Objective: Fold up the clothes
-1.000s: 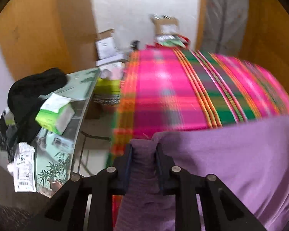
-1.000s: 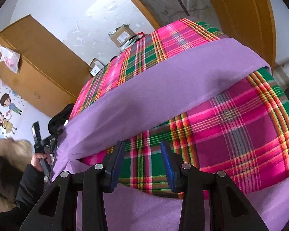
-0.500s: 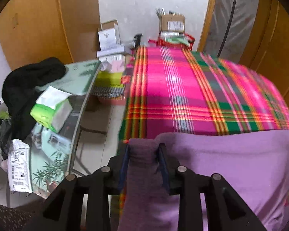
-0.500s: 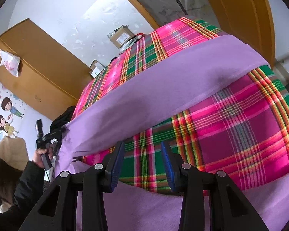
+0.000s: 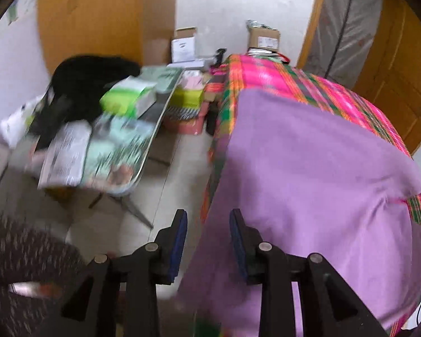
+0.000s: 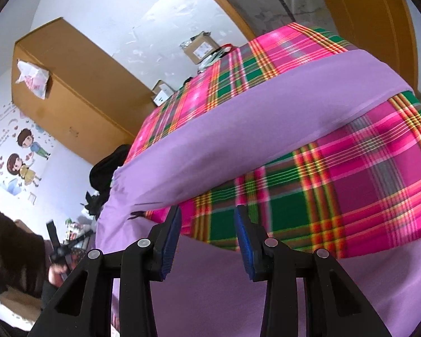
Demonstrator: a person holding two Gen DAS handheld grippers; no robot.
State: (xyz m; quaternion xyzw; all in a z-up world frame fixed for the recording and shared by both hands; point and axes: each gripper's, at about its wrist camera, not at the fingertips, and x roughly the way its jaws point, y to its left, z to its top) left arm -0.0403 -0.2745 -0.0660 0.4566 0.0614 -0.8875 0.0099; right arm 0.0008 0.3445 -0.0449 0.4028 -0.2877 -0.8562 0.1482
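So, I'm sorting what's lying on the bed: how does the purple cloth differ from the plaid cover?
The purple cloth is plain, one colour; the plaid cover is checked pink, green and orange. The purple cloth lies on top as a band; the plaid cover lies beneath it, spread over the bed. Both hang over the bed's edge, in the left wrist view.

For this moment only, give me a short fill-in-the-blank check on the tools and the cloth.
1. The left tool has its jaws ____, with no cloth pinched between them.
2. The garment lying on the plaid sheet is ____ in colour.
3. The right tool is open and holds ____.
4. In the left wrist view, the green-and-white box sits on the side table to the ____ of the bed.

Missing words: open; purple; nothing; left
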